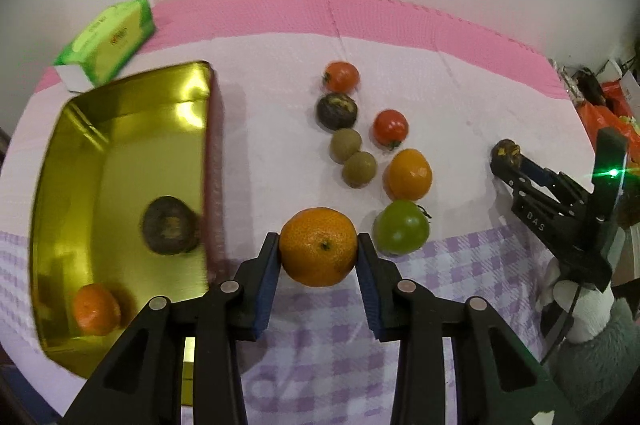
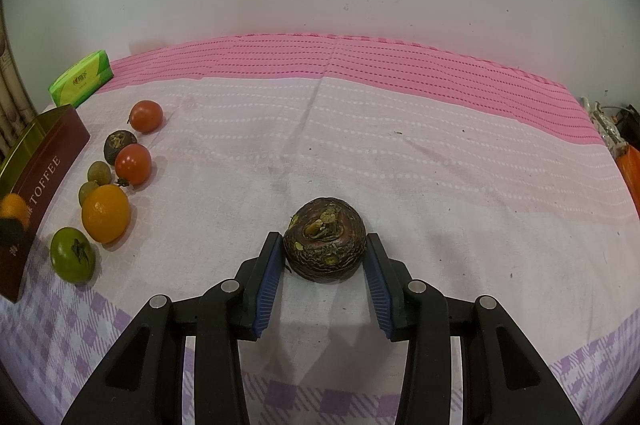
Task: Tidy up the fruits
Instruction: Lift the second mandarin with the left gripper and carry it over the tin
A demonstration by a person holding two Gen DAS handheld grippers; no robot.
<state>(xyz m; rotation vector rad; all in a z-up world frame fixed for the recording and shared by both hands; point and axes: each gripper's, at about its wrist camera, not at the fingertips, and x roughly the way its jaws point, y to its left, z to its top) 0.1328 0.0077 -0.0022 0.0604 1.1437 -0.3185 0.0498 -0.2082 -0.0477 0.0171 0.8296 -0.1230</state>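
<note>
My left gripper (image 1: 318, 252) is shut on a mandarin (image 1: 318, 252), held beside the gold tin (image 1: 120, 161). The tin holds a dark brown fruit (image 1: 170, 231) and another mandarin (image 1: 96, 309). My right gripper (image 2: 325, 253) is shut on a dark brown wrinkled fruit (image 2: 325, 245) low over the cloth; it also shows in the left wrist view (image 1: 506, 153). Loose on the cloth lie two red tomatoes (image 1: 341, 77) (image 1: 391, 127), a dark fruit (image 1: 337, 111), two small brown fruits (image 1: 346, 145) (image 1: 359, 169), an orange (image 1: 409, 175) and a green tomato (image 1: 401, 227).
A green tissue pack (image 1: 108, 43) lies behind the tin, near the wall. The tin's brown side reads TOFFEE in the right wrist view (image 2: 44, 181). Clutter and an orange bag (image 1: 608, 117) sit past the table's right edge.
</note>
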